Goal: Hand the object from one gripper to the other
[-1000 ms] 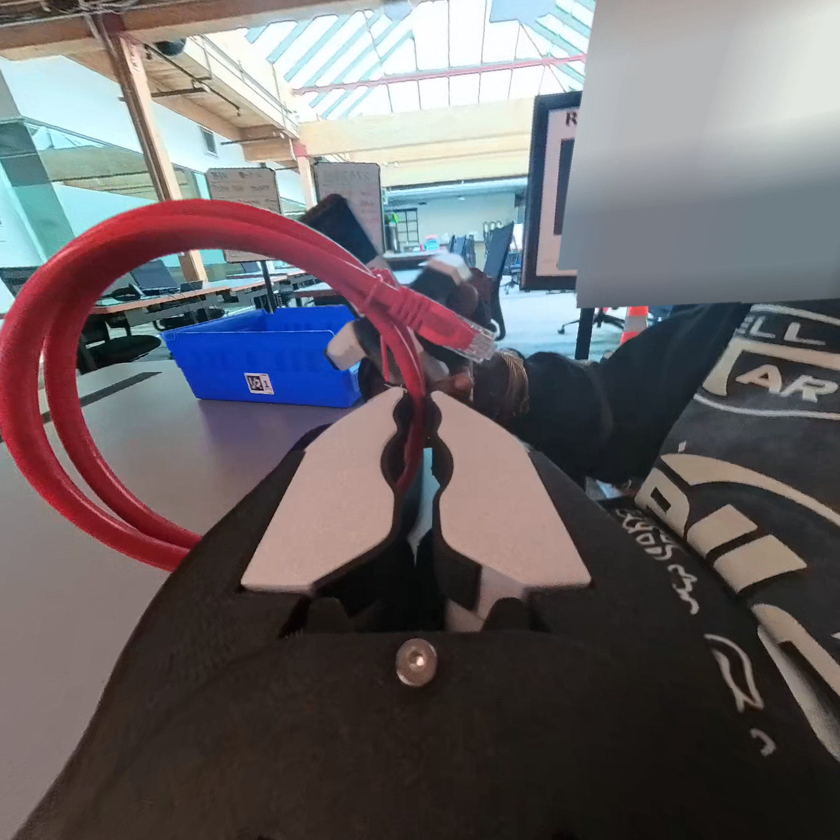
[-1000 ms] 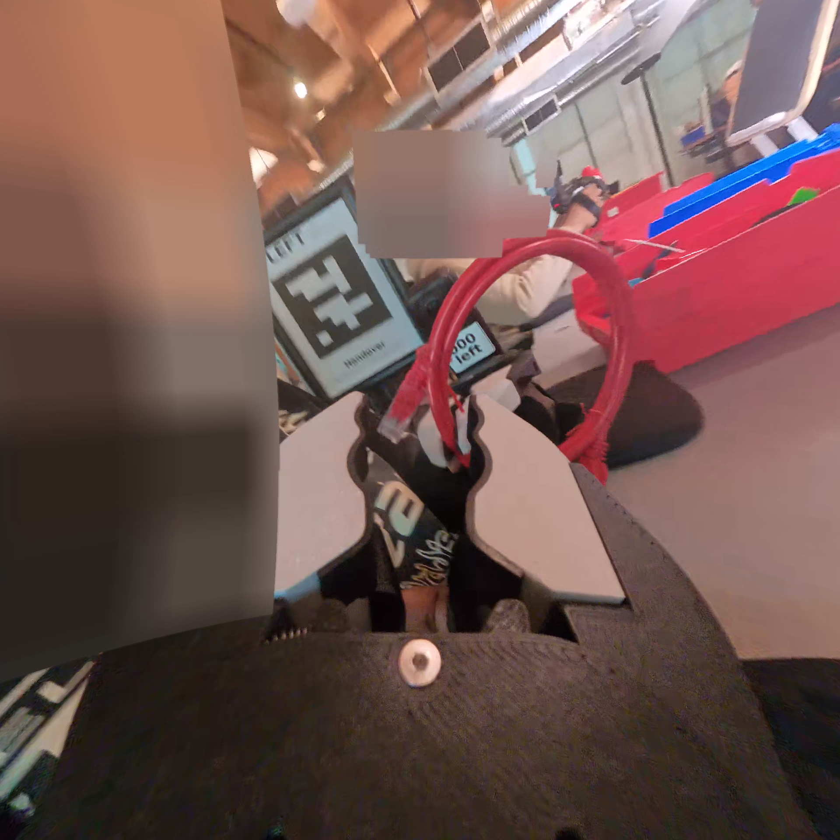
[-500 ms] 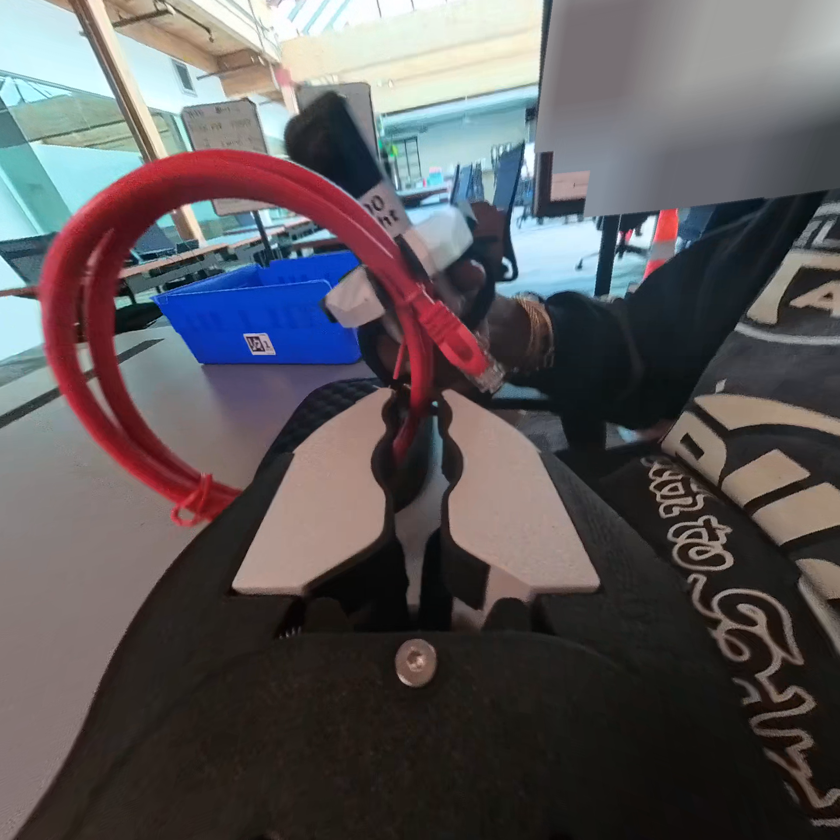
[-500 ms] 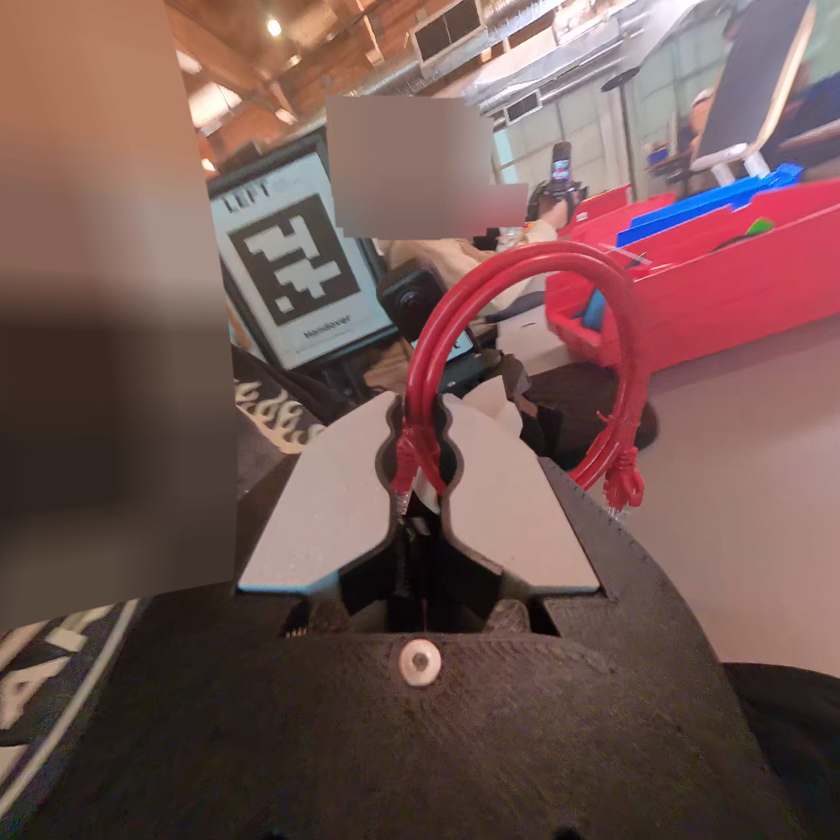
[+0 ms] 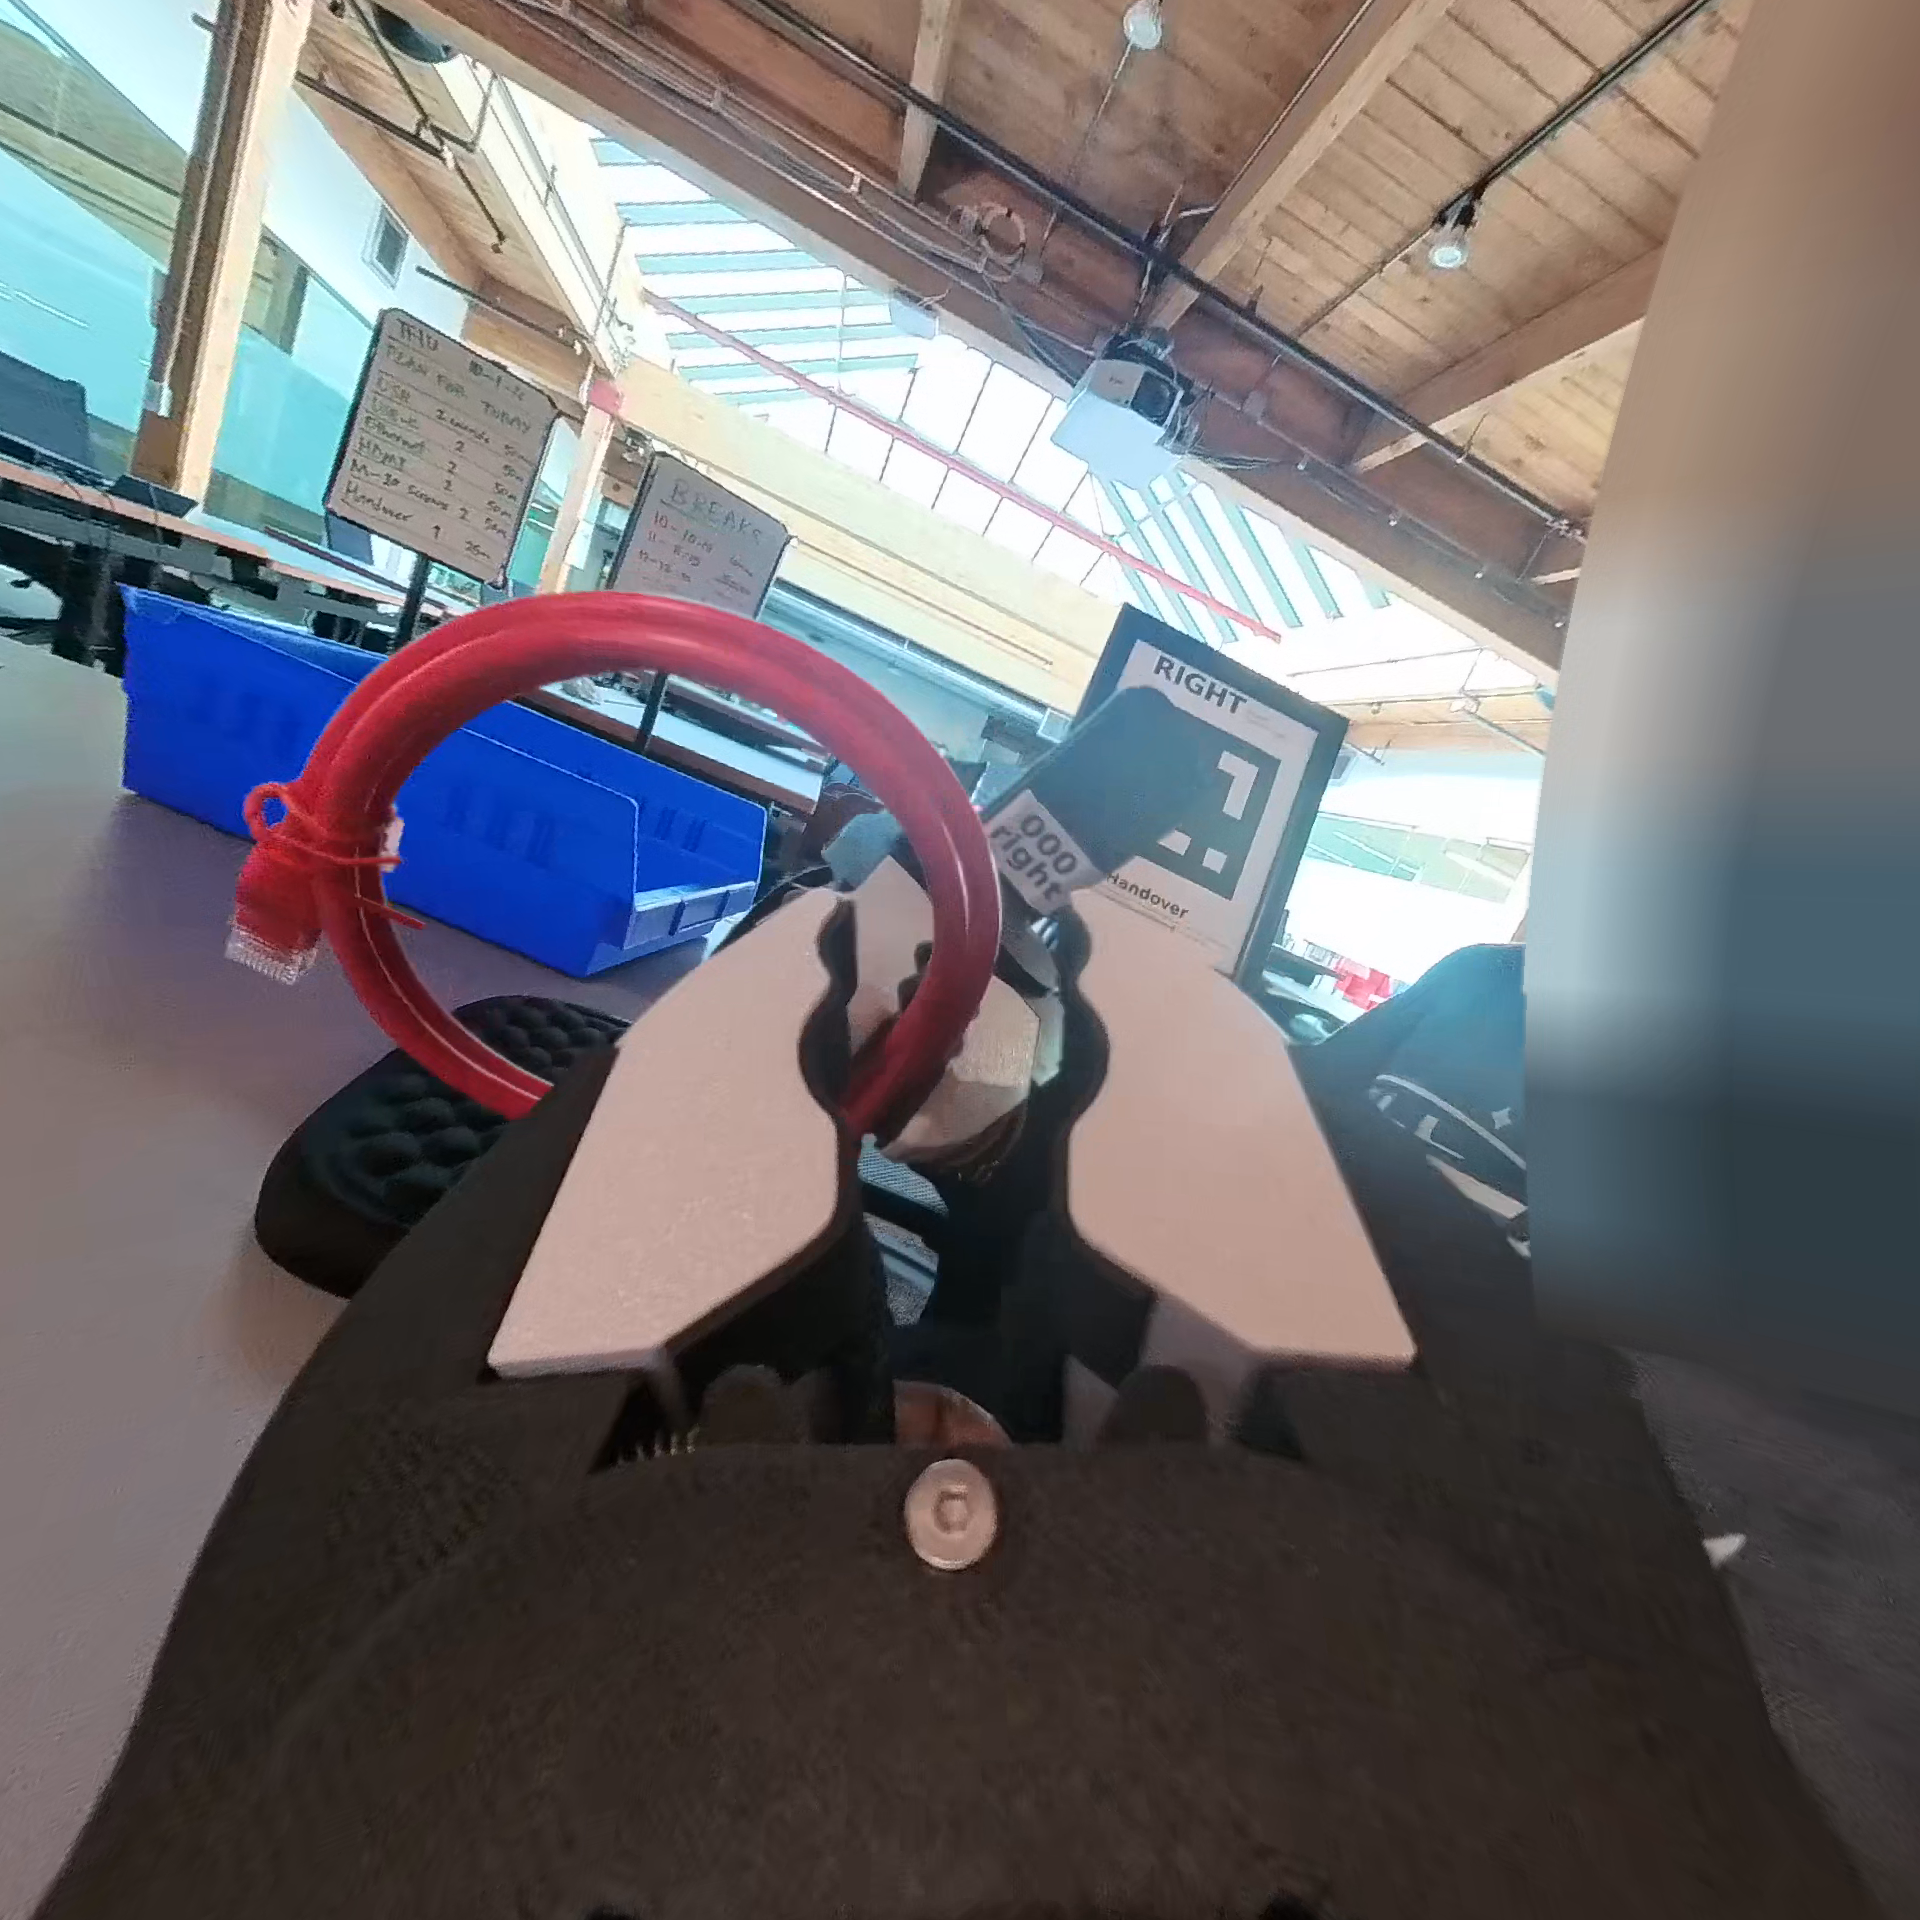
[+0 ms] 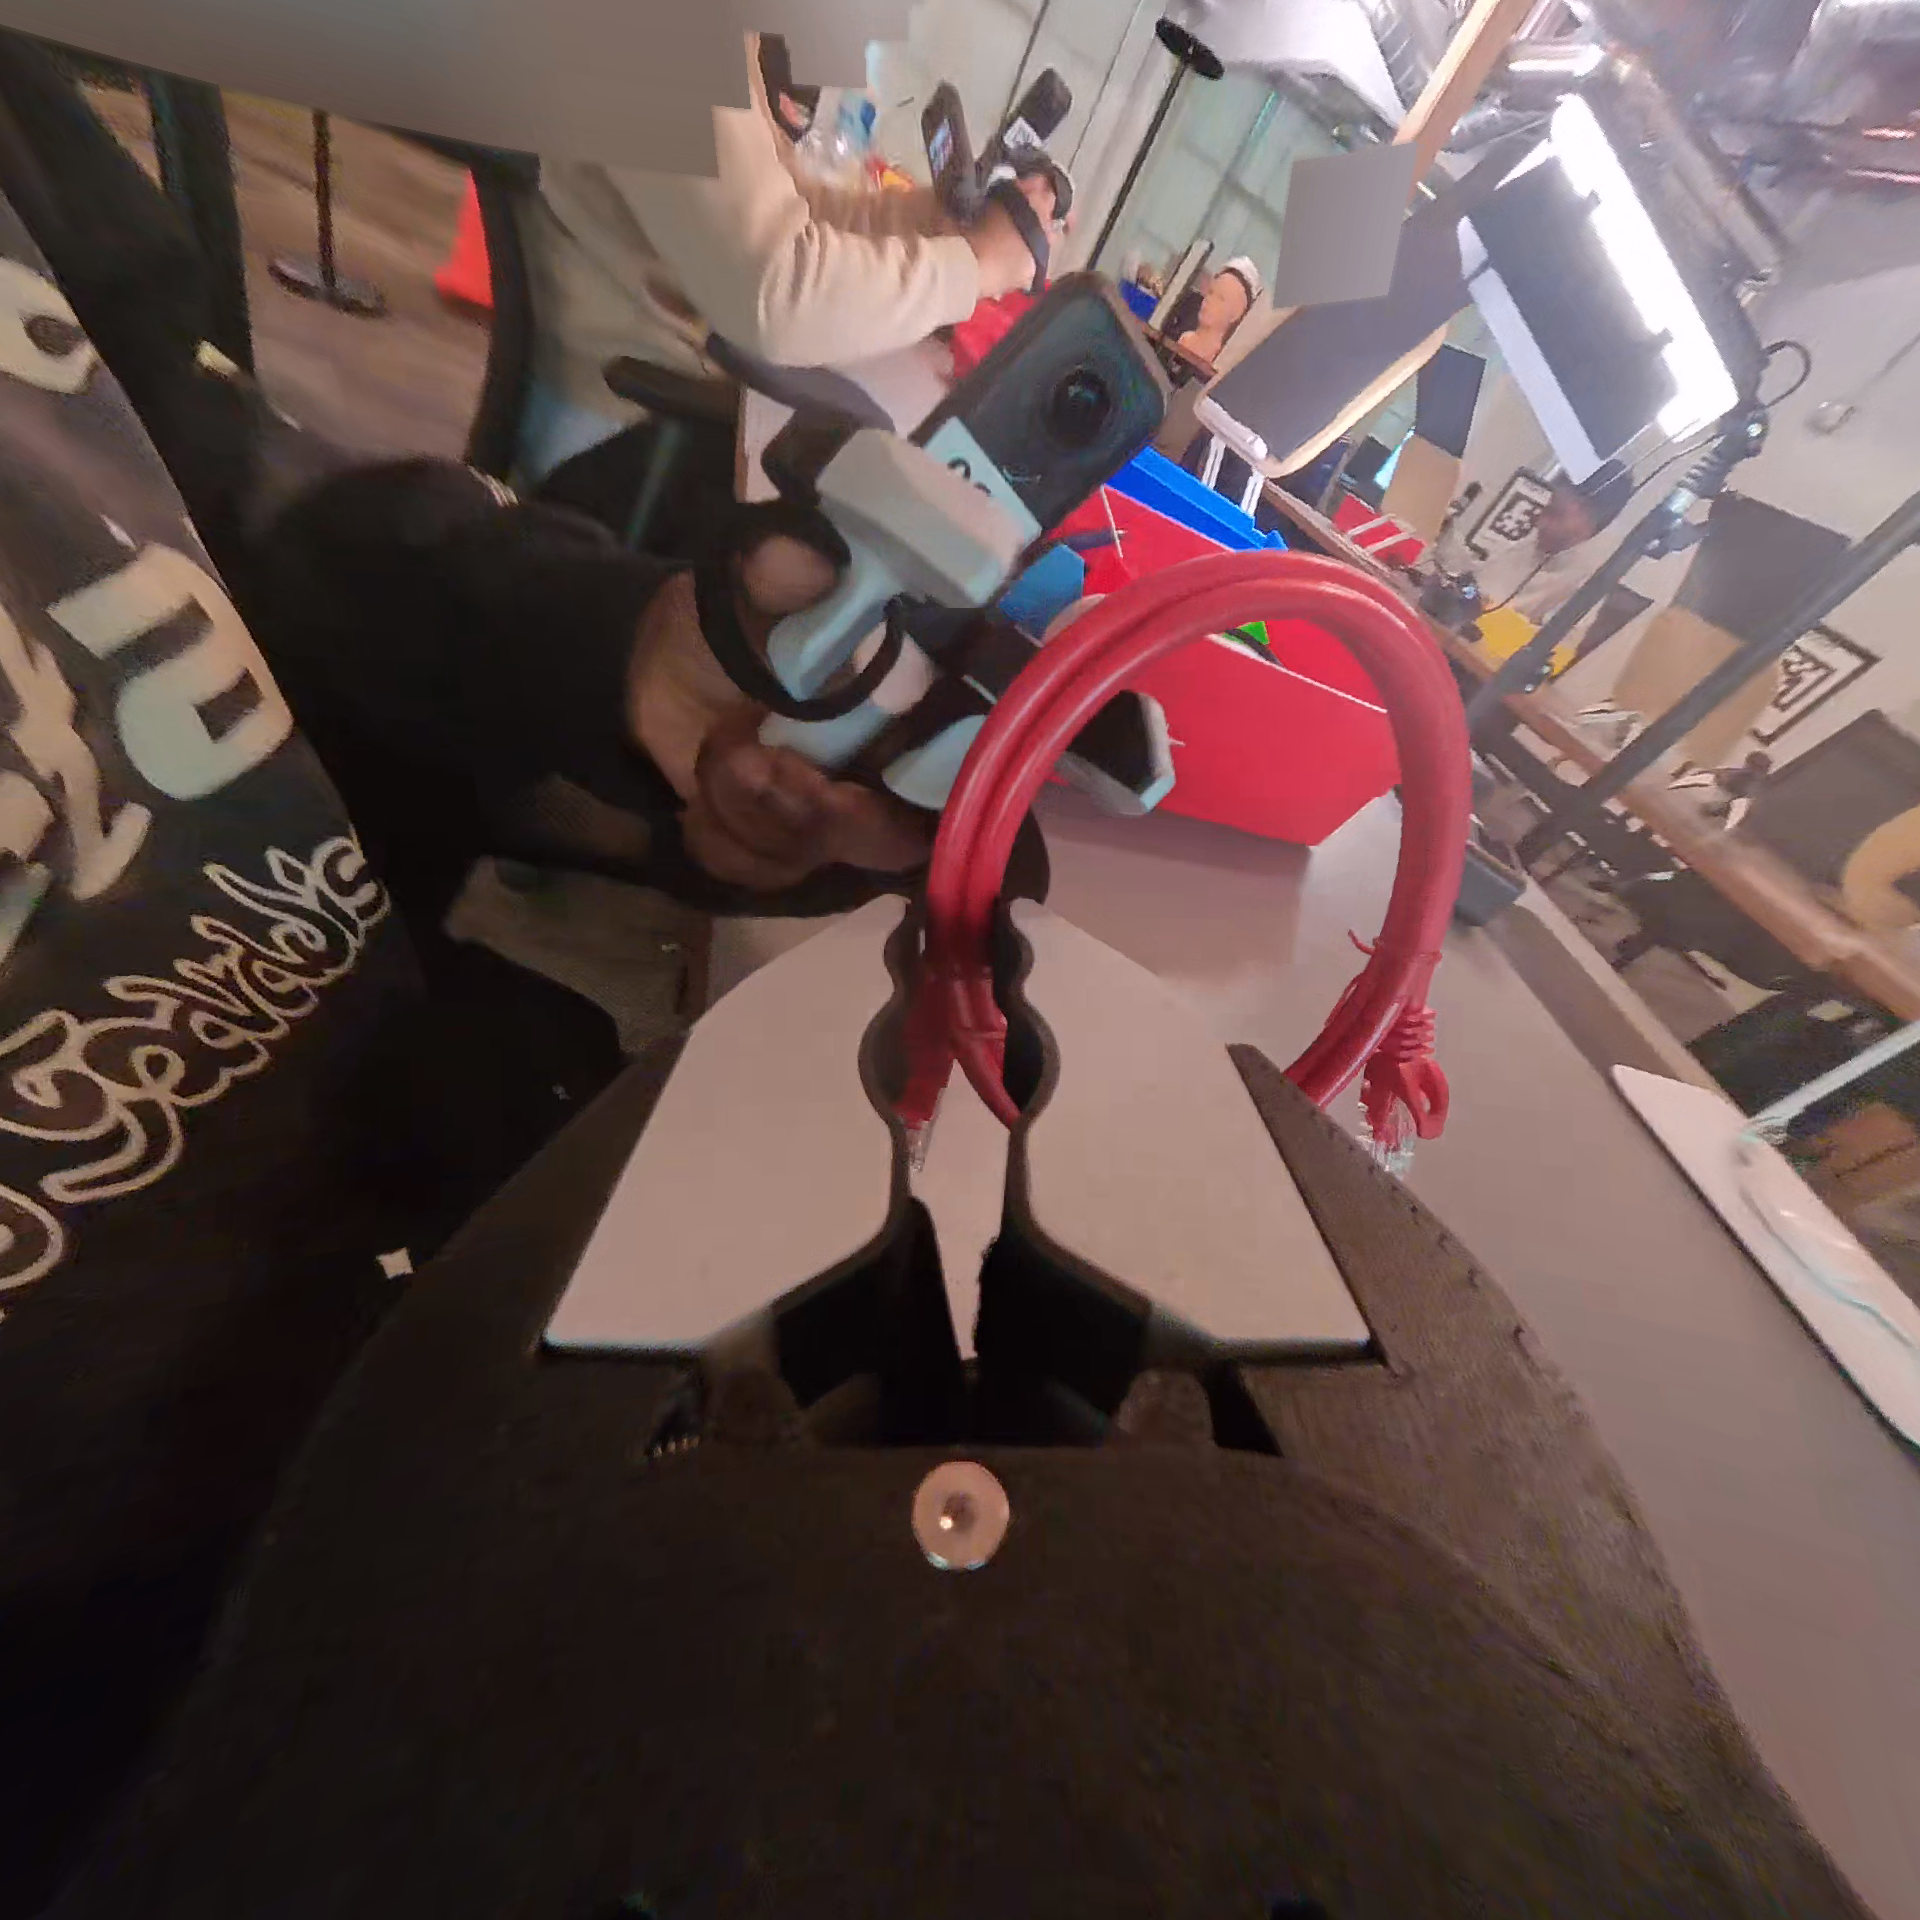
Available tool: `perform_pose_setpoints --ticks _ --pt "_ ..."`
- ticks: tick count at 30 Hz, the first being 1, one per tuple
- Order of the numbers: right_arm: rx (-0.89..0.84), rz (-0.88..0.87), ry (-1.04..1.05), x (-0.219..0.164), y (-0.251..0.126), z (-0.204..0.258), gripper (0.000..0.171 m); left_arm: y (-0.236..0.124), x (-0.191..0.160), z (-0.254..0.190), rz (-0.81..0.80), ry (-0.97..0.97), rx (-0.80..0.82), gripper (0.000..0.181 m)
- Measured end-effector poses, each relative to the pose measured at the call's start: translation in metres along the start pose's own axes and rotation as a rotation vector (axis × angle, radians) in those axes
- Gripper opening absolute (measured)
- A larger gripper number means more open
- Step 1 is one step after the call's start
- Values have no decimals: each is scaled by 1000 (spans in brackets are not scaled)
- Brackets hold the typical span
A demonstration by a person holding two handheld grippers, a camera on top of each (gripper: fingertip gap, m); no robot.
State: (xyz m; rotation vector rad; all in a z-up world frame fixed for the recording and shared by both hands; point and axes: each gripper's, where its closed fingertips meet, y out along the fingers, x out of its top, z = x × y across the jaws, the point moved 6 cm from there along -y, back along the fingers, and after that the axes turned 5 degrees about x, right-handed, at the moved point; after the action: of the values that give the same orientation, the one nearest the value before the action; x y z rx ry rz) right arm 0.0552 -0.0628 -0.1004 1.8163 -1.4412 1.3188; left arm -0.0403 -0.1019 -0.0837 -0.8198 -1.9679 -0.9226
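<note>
Above the near part of the grey desk [image 6: 1558,1195], clear of its surface, the coiled red network cable [image 6: 1195,644] stands as an upright loop, its lower left strands and one clear-tipped plug pinched in the clenched jaws of the right gripper [image 6: 961,1029]. The other plug, bound to the coil by a thin tie, hangs free at the loop's right. The cable looks light, springy and smooth-jacketed, so it should keep its ring shape but could slide or twist in a loose pinch. The doubled strands are the surest place to hold, not the brittle plug clips. In the left wrist view the left gripper [image 5: 956,997] has its jaws released and spread, with the cable [image 5: 644,644] passing between them untouched. A blue bin [image 5: 436,821] sits toward the desk's far edge.
</note>
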Motion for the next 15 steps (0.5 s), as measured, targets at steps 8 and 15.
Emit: perform_pose_setpoints --ticks 8,15 --pt "-49 59 -60 -5 3 -1 13 -2 0 4 -11 -46 7 16" --pt "-4 29 -1 -5 0 -2 19 -1 -3 3 31 51 14 10"
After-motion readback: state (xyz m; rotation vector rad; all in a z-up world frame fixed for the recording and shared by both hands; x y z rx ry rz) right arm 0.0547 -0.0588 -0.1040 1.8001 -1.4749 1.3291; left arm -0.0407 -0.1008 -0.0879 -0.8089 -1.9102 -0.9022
